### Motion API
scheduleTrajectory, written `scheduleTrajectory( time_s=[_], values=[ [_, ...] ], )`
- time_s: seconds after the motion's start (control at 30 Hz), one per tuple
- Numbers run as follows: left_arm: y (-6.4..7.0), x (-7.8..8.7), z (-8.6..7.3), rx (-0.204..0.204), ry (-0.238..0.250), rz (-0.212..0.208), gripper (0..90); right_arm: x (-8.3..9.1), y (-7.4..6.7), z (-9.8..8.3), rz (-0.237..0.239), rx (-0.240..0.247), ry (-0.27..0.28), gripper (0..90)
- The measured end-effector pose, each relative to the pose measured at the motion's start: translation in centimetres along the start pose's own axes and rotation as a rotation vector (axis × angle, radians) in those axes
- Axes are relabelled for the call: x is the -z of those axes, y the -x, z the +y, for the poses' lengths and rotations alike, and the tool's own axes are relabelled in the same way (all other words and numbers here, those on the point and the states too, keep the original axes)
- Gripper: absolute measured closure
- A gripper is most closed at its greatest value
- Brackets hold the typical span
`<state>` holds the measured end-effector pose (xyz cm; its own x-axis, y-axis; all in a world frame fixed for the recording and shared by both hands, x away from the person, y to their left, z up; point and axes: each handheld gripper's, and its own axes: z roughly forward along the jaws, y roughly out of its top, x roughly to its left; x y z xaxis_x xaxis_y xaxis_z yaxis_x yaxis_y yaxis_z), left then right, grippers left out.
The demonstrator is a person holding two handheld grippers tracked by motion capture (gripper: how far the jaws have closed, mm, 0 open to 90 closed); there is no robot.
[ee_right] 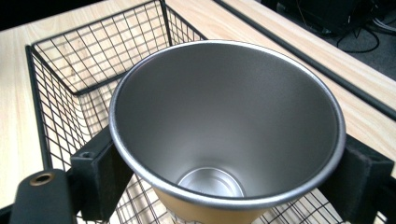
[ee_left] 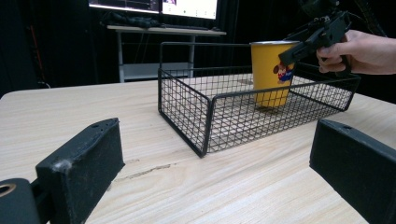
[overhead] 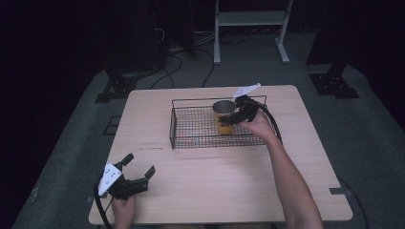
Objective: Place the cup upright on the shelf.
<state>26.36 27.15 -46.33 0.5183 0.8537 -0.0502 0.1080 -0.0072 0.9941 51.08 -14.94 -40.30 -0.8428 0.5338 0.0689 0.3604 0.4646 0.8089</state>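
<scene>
Right now I am holding my right gripper around the yellow cup, one jaw on each side of its wall just below the rim, so it stays upright inside the wire basket; whether the jaws are pressing or only flanking it I cannot tell. The cup's steel inside is showing empty, and its base seems to be sitting on the mesh. I am resting my left gripper near the front corner, jaws wide apart, out of the way. Everything is sitting on a pale wooden table; beyond it the room is lying dark, with grey floor, cables and a white rack.
</scene>
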Motion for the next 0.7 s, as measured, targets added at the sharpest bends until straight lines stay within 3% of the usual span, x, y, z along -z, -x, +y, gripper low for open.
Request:
scheduleTrajectory(
  time_s=[0.2,0.7],
  values=[
    [0.01,0.0,0.0,0.0,0.001,0.0,1.7,-0.48,-0.09,-0.24,-0.007,0.018,-0.04,12.9],
    [-0.03,0.04,0.0,0.002,0.001,0.001,1.7,-0.55,-0.62,-0.26,-0.026,0.06,-0.078,12.4]
  ],
)
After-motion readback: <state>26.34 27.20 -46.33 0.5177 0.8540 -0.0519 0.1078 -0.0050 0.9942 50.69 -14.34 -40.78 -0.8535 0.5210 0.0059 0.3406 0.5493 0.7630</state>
